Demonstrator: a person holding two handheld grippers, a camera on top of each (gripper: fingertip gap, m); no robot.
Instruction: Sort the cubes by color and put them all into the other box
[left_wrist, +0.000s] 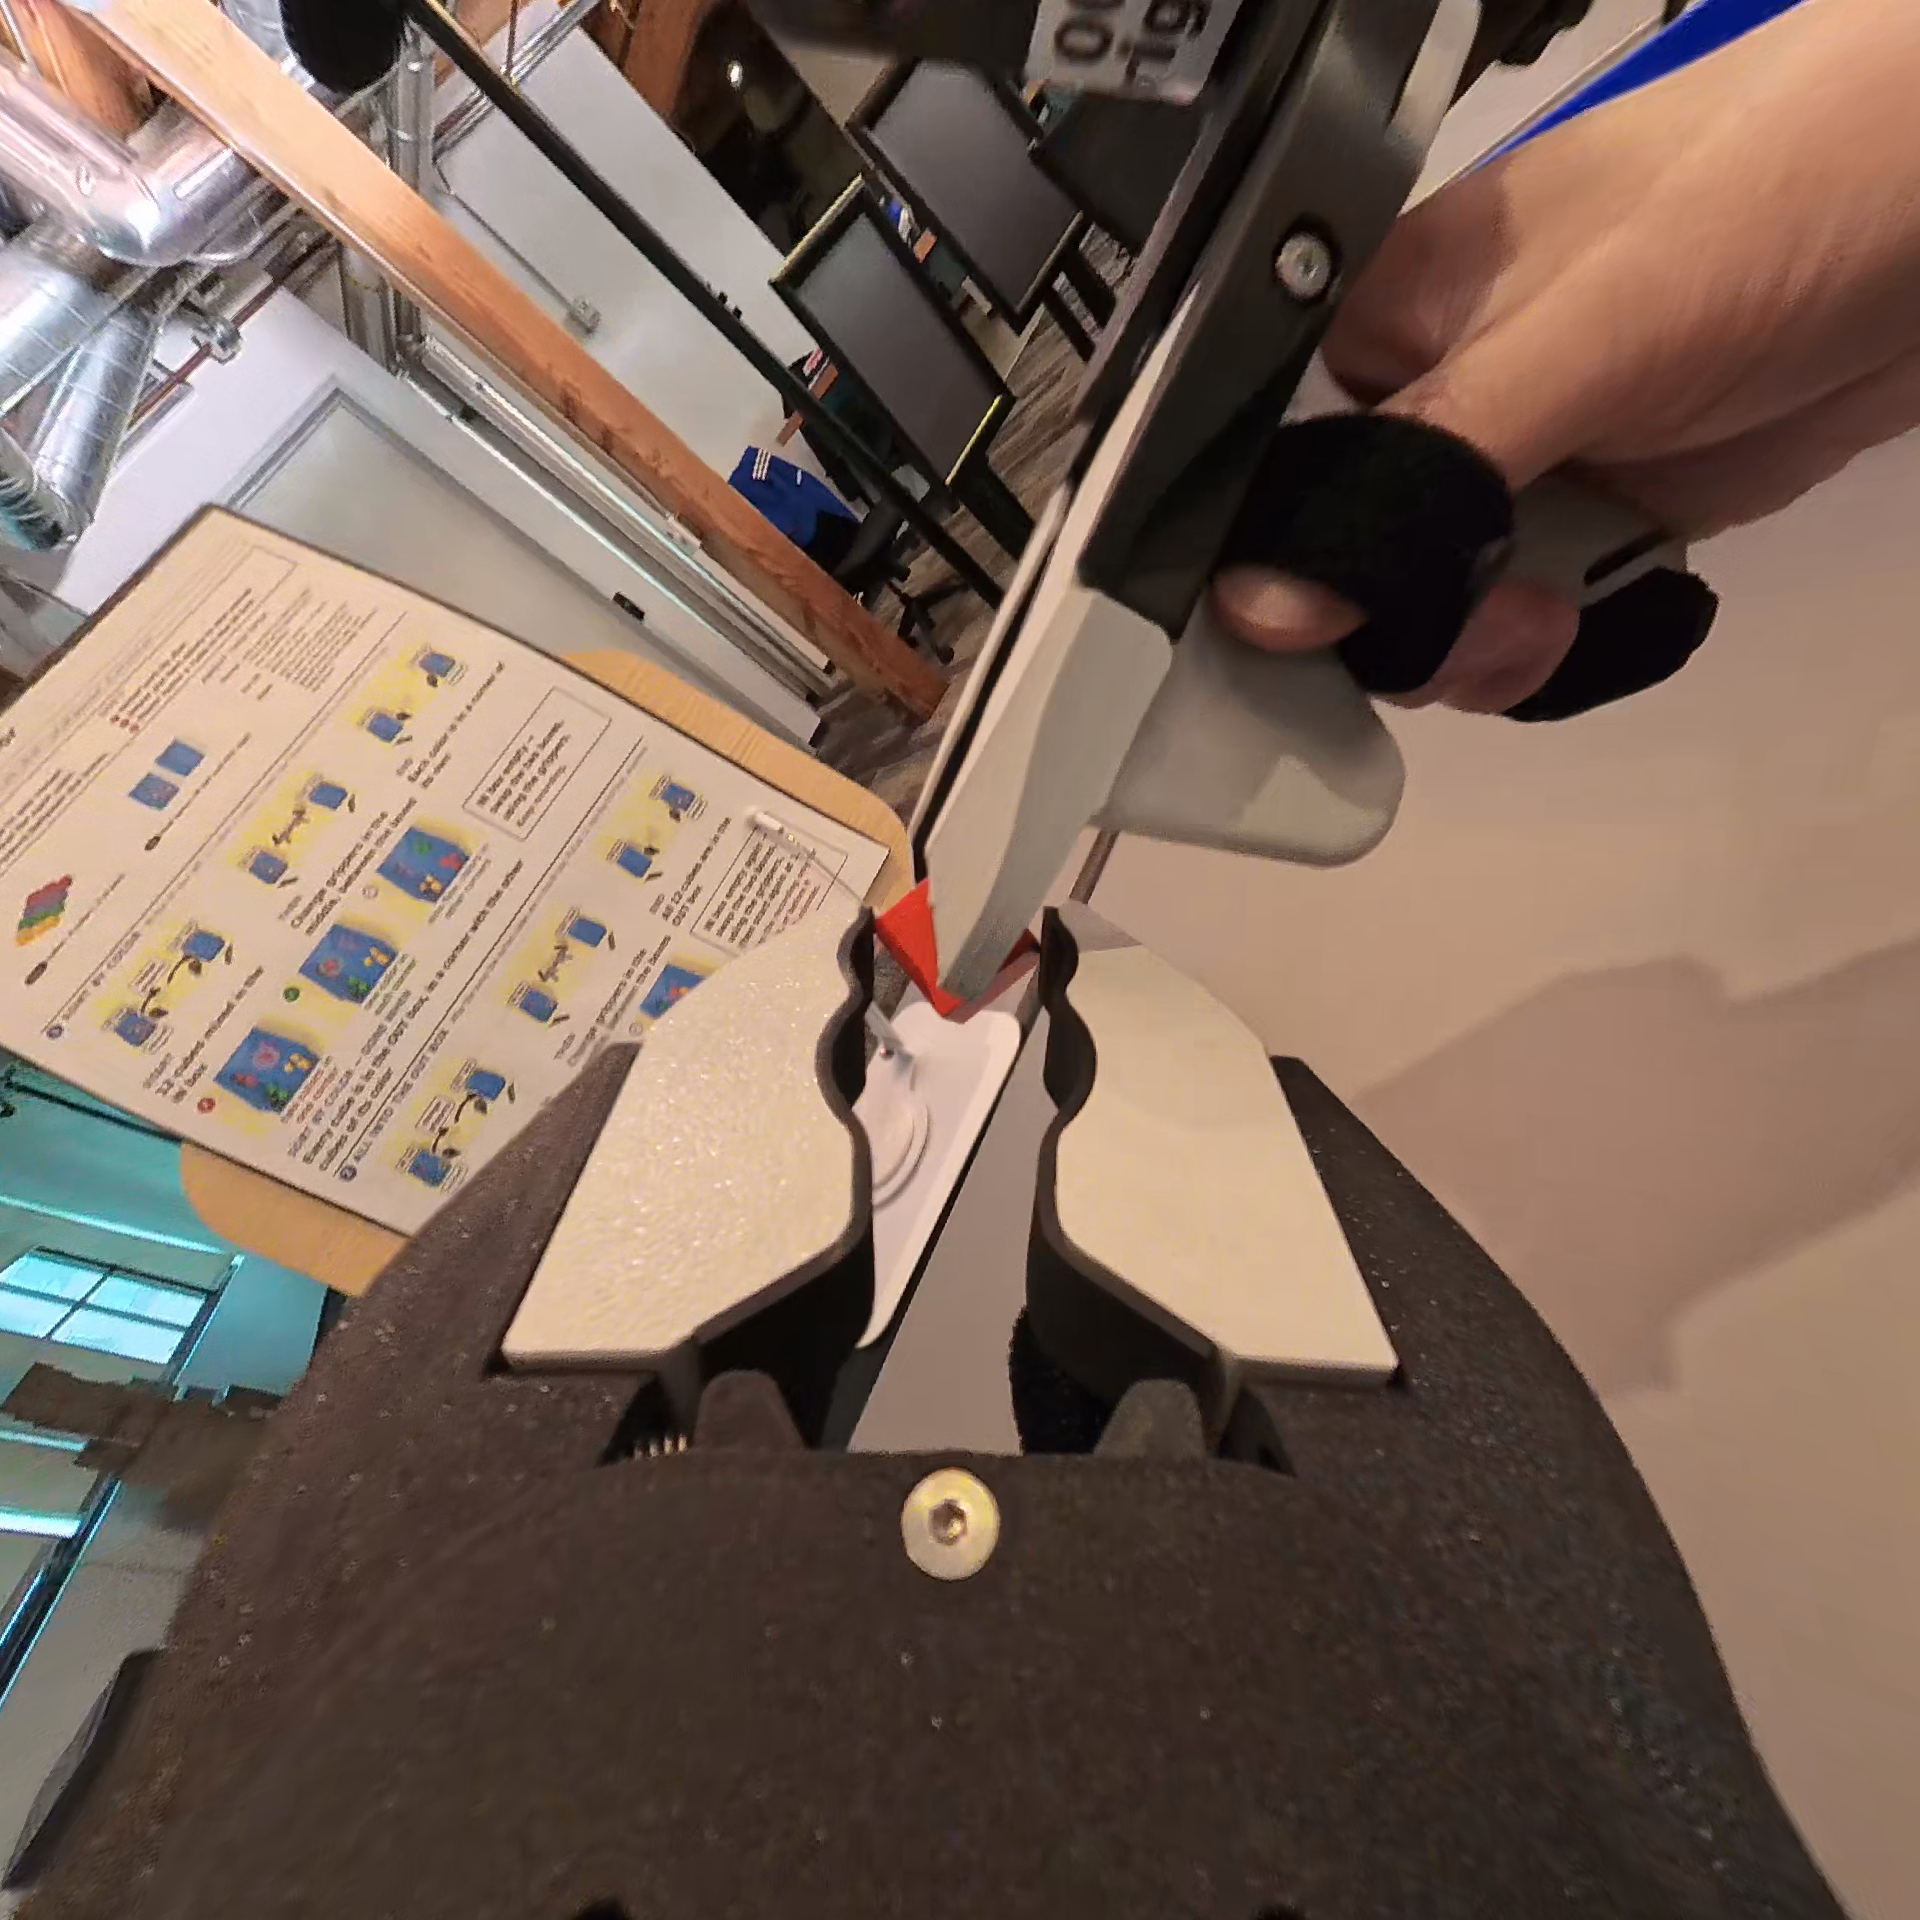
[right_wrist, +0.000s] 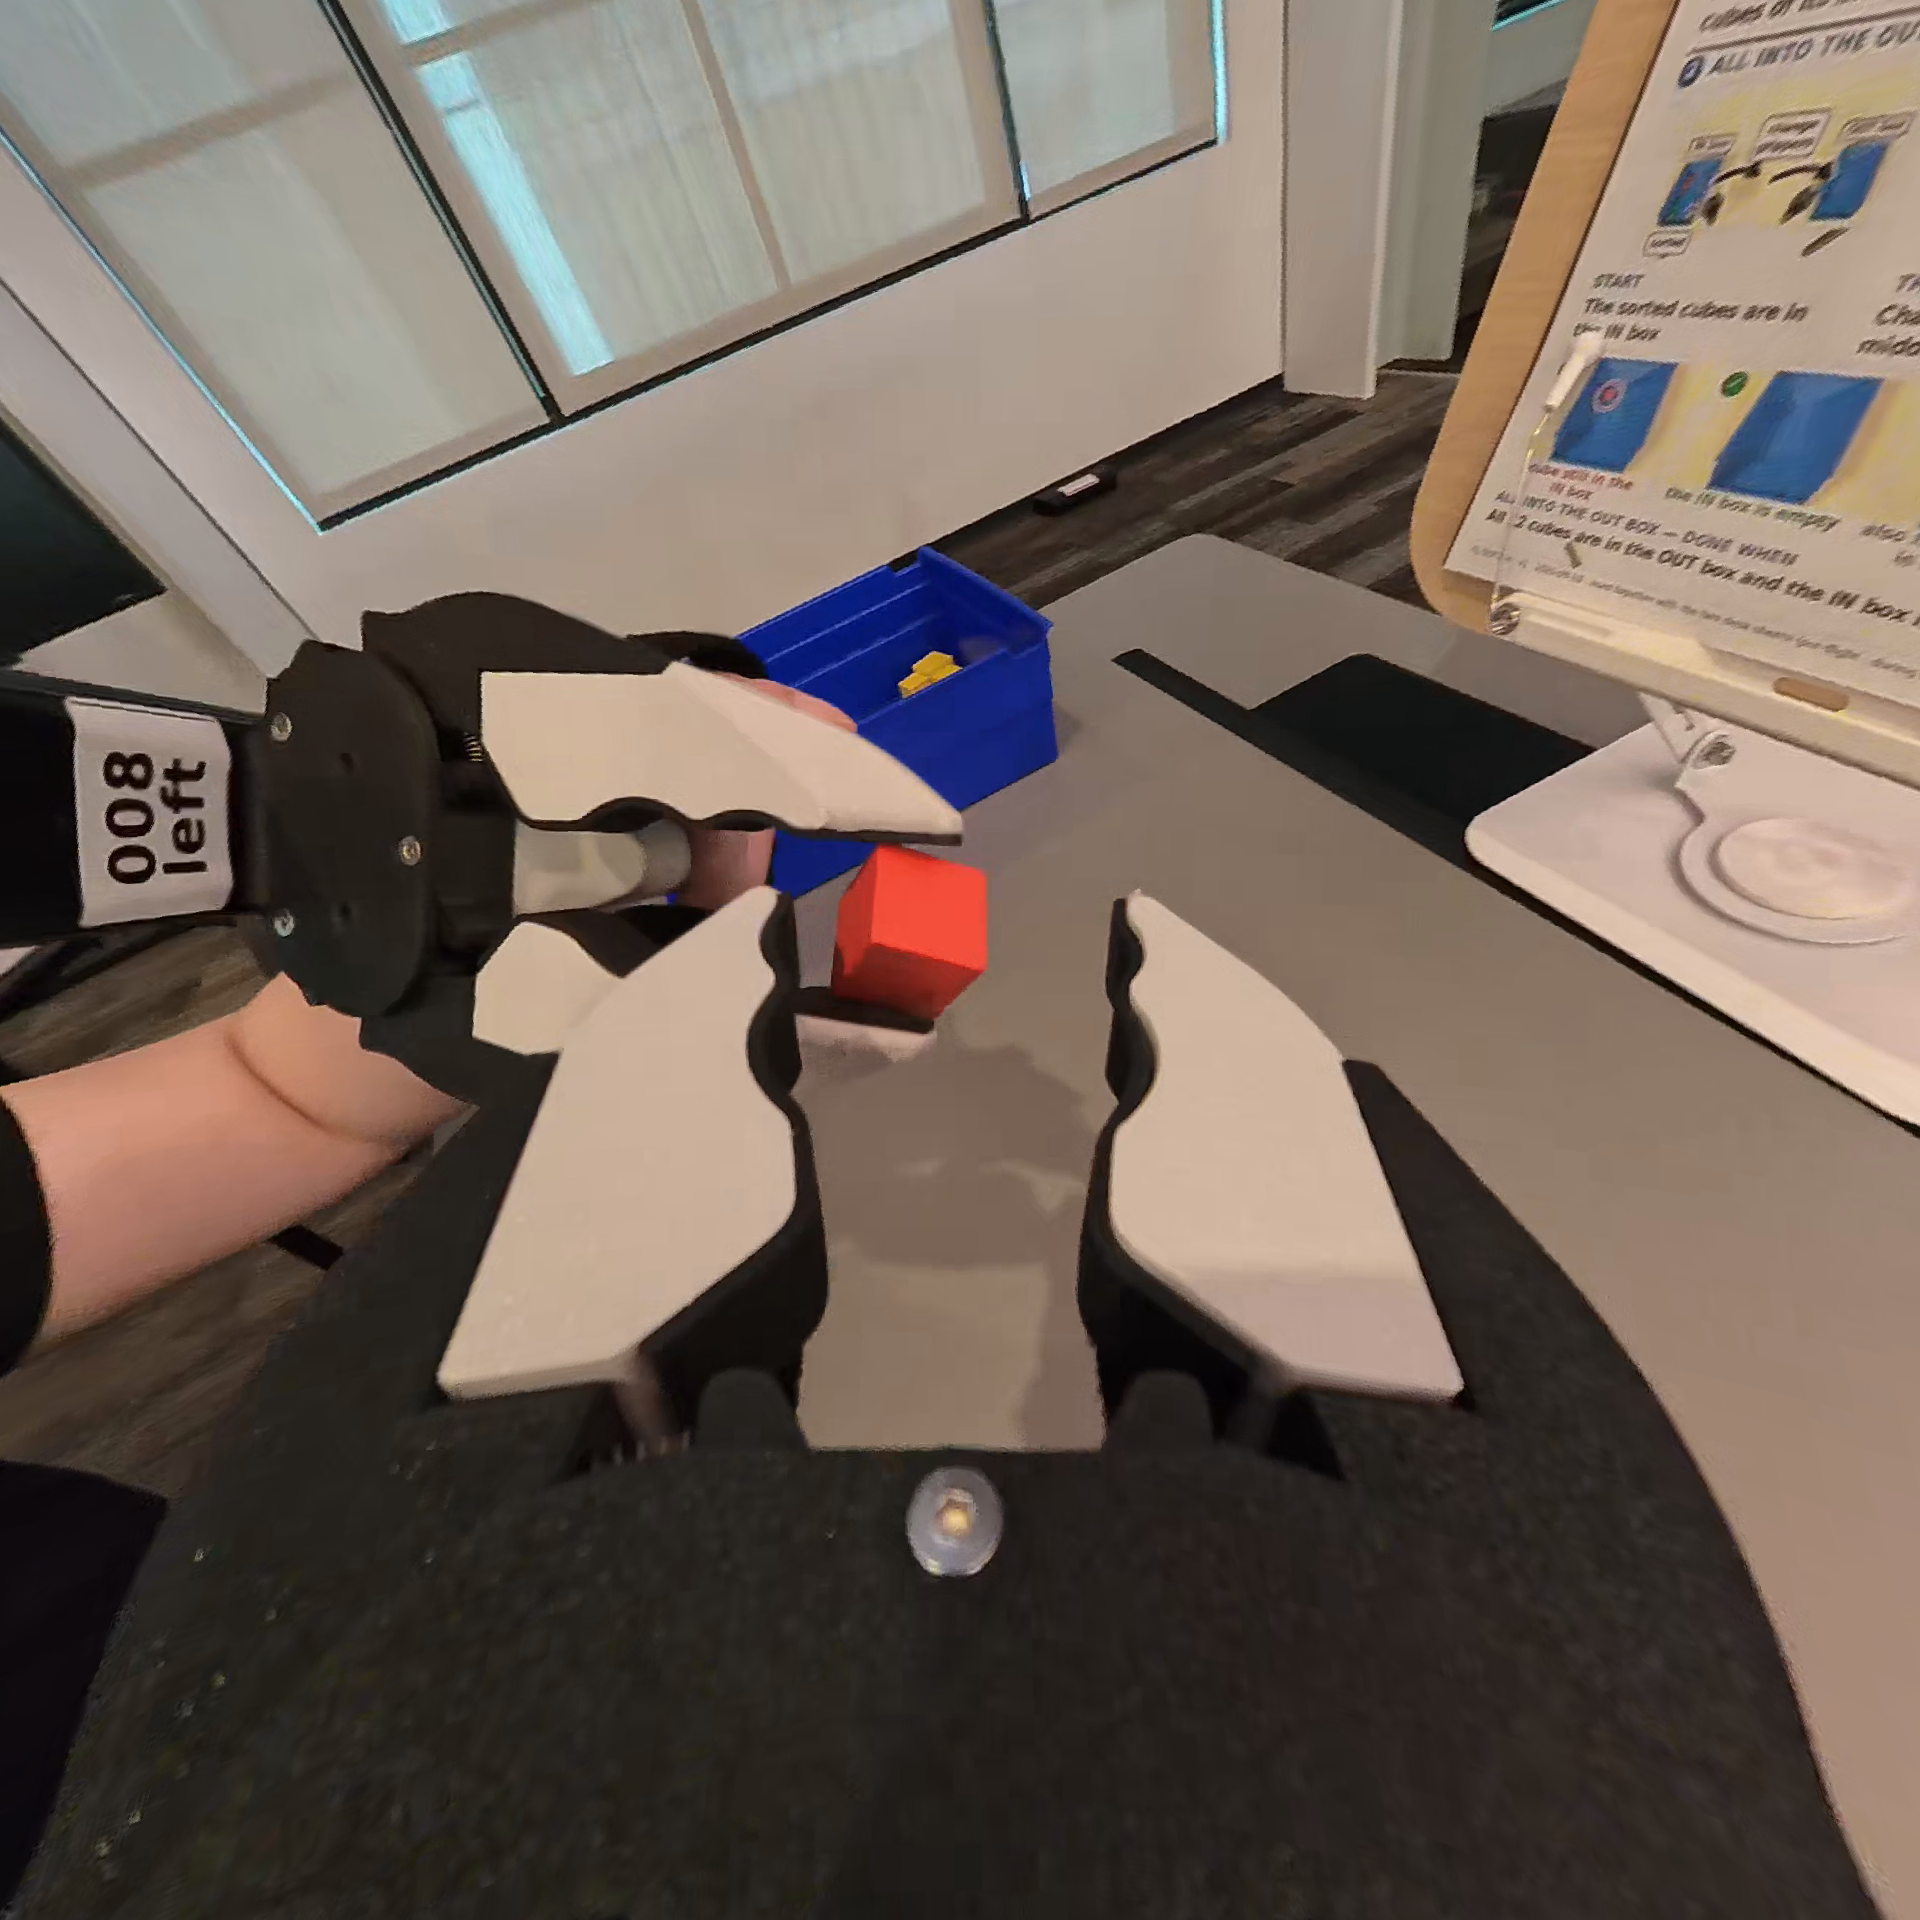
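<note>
Left wrist view: pinching the red cube (left_wrist: 902, 933) at the tips of the left gripper (left_wrist: 954, 940), jaws narrowed onto it, holding it clear of the grey table (right_wrist: 1299, 935). Spreading the right gripper (right_wrist: 951, 906) wide, fingertips flanking the cube without touching, one finger crossing in front of it. Sitting farther back on the table: a blue box (right_wrist: 977, 732) holding yellow cubes (right_wrist: 928, 673).
</note>
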